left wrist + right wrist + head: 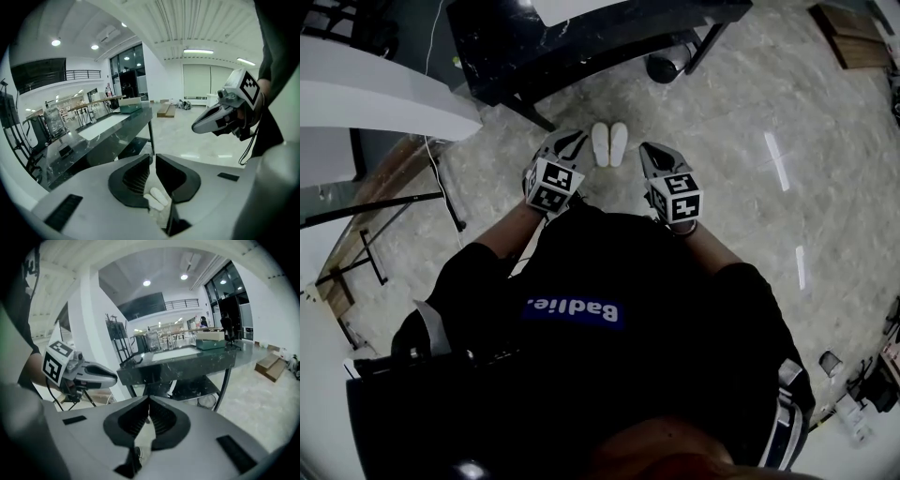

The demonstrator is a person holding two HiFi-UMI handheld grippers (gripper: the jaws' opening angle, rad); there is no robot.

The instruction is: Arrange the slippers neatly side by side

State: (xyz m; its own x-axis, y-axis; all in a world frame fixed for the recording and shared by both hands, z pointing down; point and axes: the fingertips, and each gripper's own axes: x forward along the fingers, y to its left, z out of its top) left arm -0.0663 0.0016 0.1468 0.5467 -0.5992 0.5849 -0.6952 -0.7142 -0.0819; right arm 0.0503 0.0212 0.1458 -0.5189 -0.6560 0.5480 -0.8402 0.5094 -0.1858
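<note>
My left gripper [570, 142] is empty, its jaws a crack apart; my right gripper [652, 152] is closed and empty. The white slippers [609, 143] lie touching on the floor [722, 122], at twelve o'clock between them.

Glossy marbled stone floor [750, 112], dark polished marble tabletop [581, 37], matt white slippers [609, 143]

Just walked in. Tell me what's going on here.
A person stands on a marble floor with a hand-held gripper in each hand. The left hand-held gripper and the right hand-held gripper are both held up and empty. The left's jaws are a narrow slit apart and the right's meet at the tips. Down on the floor, a pair of white slippers lies side by side in front of a dark table, touched by neither gripper.
</note>
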